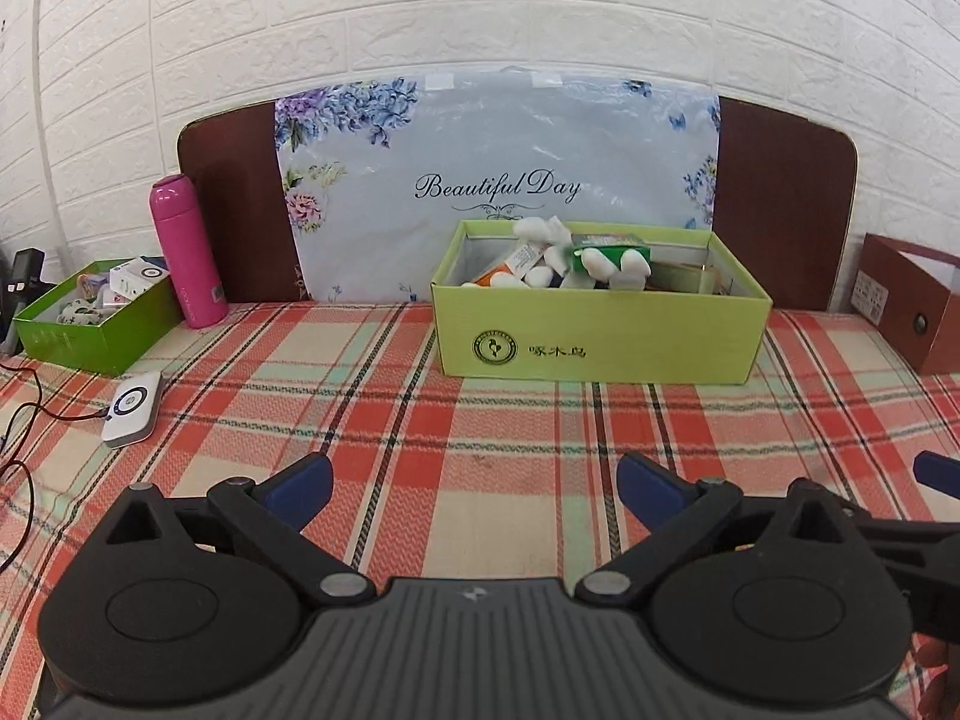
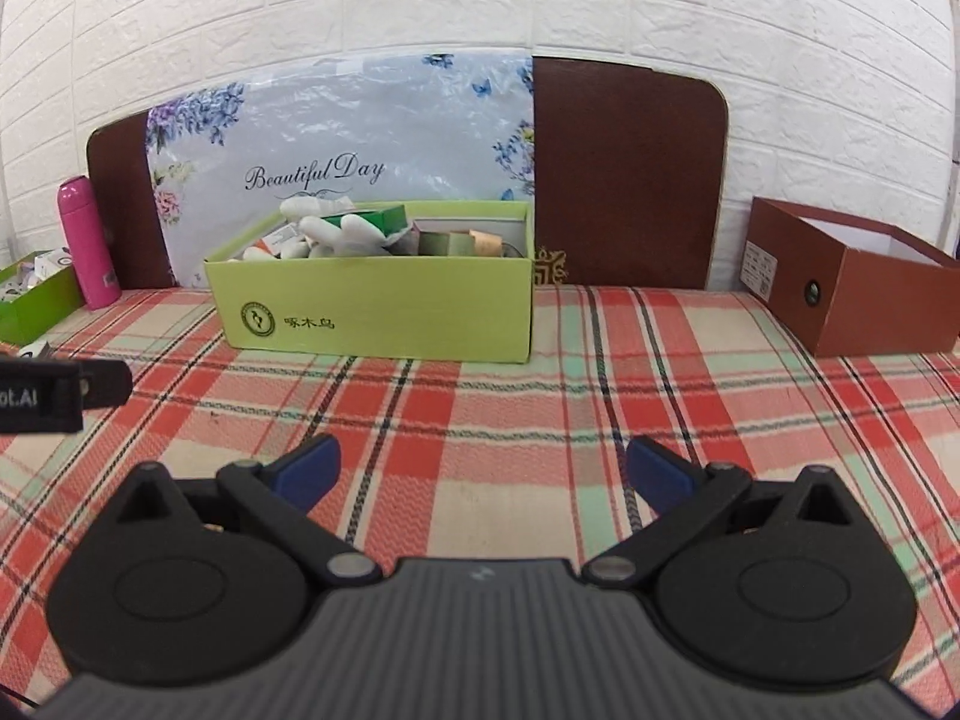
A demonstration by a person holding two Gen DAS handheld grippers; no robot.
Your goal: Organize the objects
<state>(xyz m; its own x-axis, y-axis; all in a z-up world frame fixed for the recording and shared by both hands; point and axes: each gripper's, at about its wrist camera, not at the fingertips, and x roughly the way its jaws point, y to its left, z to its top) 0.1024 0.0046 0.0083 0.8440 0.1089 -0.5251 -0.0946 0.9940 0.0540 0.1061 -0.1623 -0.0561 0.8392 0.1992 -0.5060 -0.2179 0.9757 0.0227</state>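
Plaid cloth, brown box cut off

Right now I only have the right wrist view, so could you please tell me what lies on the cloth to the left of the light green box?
Observer: A white device with a thin cable attached lies flat on the plaid cloth, in front of the dark green box.
Operator: Thank you. Is the left hand-held gripper carrying anything?
Observer: No, the left hand-held gripper is open, with only cloth showing between its fingers.
Operator: And does that dark green box hold anything?
Observer: Yes, it holds several small white packages.
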